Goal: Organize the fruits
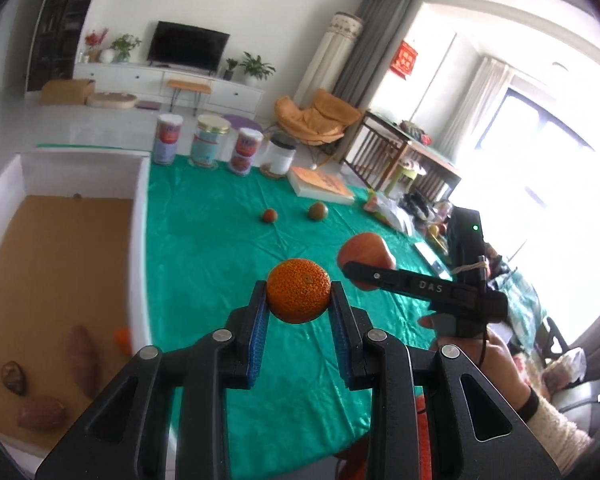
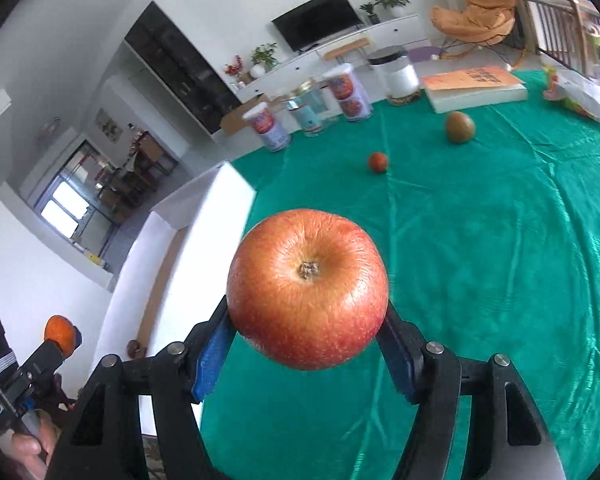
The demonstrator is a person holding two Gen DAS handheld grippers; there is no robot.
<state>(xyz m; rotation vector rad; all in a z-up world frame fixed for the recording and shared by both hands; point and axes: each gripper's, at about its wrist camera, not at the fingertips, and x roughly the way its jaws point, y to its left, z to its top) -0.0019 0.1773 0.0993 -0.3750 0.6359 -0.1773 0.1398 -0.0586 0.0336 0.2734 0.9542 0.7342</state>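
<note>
My left claw [image 1: 299, 300] is squeezed tight on a little orange [image 1: 299, 290], and my right claw [image 2: 307, 320] is squeezed on a big red apple [image 2: 307, 288], both up in the air over the green cloth [image 2: 500, 280]. I think the orange is light and squishy, so I pinch its fat middle softly, while the apple is heavy, hard and slippery, so I grip its wide sides. The white box [image 1: 140, 240] sits at nine o'clock from my left claw.
</note>
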